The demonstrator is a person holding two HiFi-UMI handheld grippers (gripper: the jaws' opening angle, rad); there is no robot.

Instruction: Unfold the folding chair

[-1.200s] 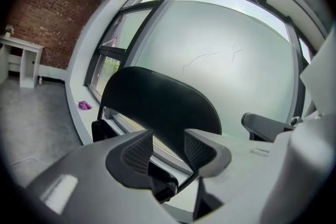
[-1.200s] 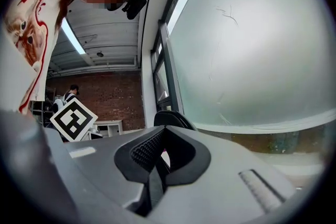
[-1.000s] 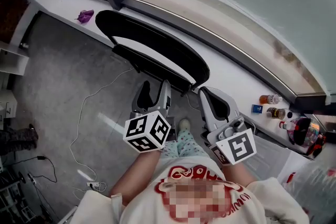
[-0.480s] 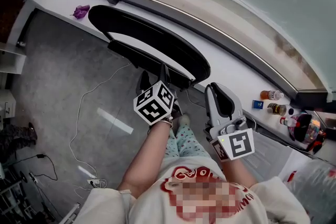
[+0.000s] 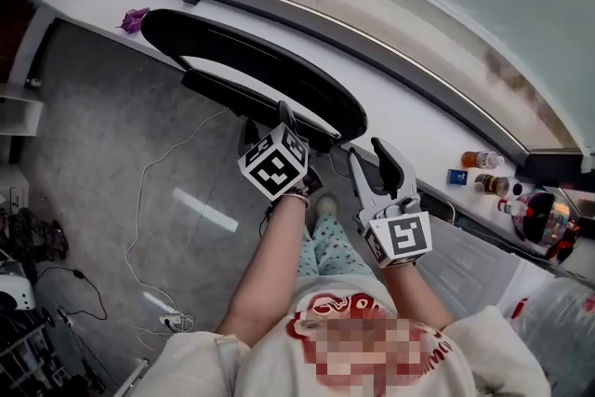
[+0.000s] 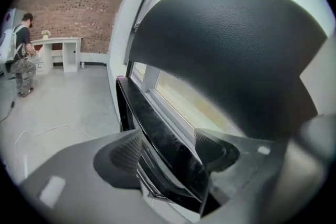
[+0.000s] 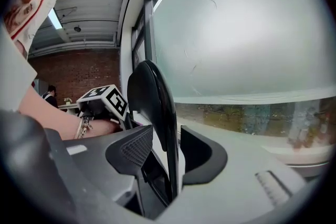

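There is little here to read. The marker cube [image 5: 274, 165] on the left gripper [image 6: 168, 157] and the one [image 5: 398, 237] on the right gripper [image 7: 167, 152] are showing only black-and-white square patterns, no letters. The person's white shirt [image 5: 483, 349] is carrying a red print that I can't make out, and the labels on the bottles [image 5: 481, 160] standing on the window sill [image 5: 409, 121] are too small to read.

The black folding chair [image 5: 270, 74] is standing folded flat on the grey floor [image 5: 112, 125], leaning lengthwise against the wall just under the sill.

The person is reaching the bare left forearm [image 5: 274, 265] straight out and down to the chair's lower slab near its right end. In the left gripper view that gripper's jaws are sitting on either side of the thick black slab, which is filling the whole gap between the ribbed pads, so it is clamping the chair.

The right arm is bending at the elbow and keeping closer to the body, and the gripper is pointing at the chair's right end. In the right gripper view its jaws are standing only narrowly apart and straddling the chair's thin edge, seen end-on. A sliver of light is showing between that edge and one pad, so it is not pinching.
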